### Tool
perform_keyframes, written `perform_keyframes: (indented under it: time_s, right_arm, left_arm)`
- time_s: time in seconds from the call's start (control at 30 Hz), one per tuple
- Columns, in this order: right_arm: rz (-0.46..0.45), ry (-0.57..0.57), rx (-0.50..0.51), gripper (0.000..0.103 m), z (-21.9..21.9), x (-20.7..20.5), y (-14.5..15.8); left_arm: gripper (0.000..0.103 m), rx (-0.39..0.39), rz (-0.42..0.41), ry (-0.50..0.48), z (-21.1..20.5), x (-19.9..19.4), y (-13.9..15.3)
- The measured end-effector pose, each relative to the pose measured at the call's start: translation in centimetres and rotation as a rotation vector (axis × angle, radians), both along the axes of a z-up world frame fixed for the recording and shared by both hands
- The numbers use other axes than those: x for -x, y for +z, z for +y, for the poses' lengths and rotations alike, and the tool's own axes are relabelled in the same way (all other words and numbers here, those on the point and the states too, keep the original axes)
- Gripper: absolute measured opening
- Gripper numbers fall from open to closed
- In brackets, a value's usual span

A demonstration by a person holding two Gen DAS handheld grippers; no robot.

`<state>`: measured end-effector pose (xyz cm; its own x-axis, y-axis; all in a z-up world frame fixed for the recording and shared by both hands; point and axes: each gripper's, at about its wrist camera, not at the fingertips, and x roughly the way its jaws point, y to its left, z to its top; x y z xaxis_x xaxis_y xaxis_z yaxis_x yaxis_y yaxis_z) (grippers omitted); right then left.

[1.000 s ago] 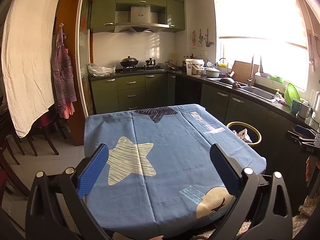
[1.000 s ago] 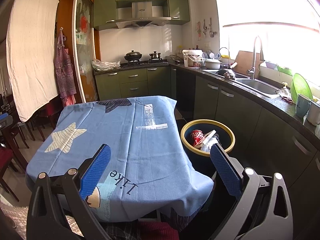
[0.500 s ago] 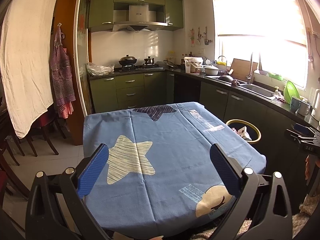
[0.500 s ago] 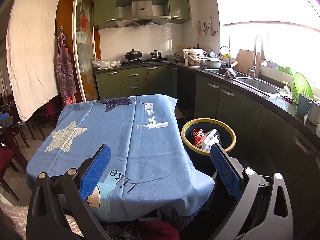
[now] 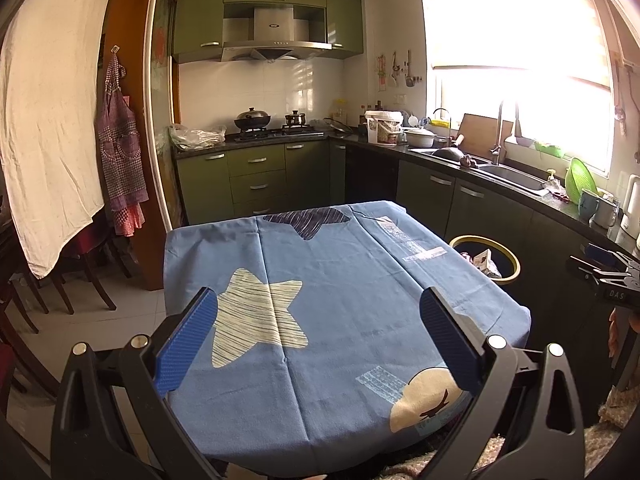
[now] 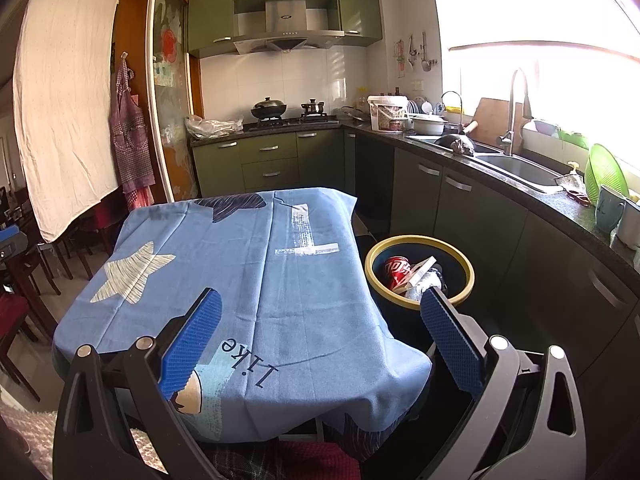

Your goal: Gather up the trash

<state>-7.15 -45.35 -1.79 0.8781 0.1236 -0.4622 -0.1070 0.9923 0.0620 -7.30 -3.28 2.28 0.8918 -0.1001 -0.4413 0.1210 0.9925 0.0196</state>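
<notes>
A dark bin with a yellow rim (image 6: 420, 240) (image 5: 510, 254) stands on the floor to the right of the table. It holds a red can (image 6: 397, 271), a white carton (image 6: 420, 271) and other wrappers. A blue cloth with star prints (image 5: 320, 300) (image 6: 248, 280) covers the table. My left gripper (image 5: 318, 336) hangs open over the table's near edge with nothing between its fingers. My right gripper (image 6: 320, 338) is open too, over the near right corner, its right finger (image 6: 448, 336) just in front of the bin. The right gripper's body (image 5: 608, 276) shows at the far right of the left wrist view.
Green kitchen cabinets and a dark counter (image 6: 520, 200) run along the back and right, with a sink (image 6: 516, 166), hob and pots (image 5: 252, 118). Dark wooden chairs (image 5: 60, 280) stand at the left under a hanging white sheet (image 5: 52, 120). A narrow gap separates table and cabinets.
Both views have shifted only slightly; the left wrist view has tilted a little downward. Both grippers stay open and hold nothing.
</notes>
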Motion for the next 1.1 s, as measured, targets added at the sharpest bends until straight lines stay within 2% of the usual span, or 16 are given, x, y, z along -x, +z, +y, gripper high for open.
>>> perform_keyframes:
  time_s: [0.8,1.1]
  right_arm:
    - [0.021,0.006,0.000,0.098,0.0,-0.7,-0.5]
    - [0.031,0.006,-0.001,0.098,0.0,-0.9,-0.9]
  left_arm:
    - [0.096,-0.001,-0.003,-0.013,-0.3,-0.6,-0.7]
    - [0.096,0.016,0.039,0.008,0.2,-1.8,-1.1]
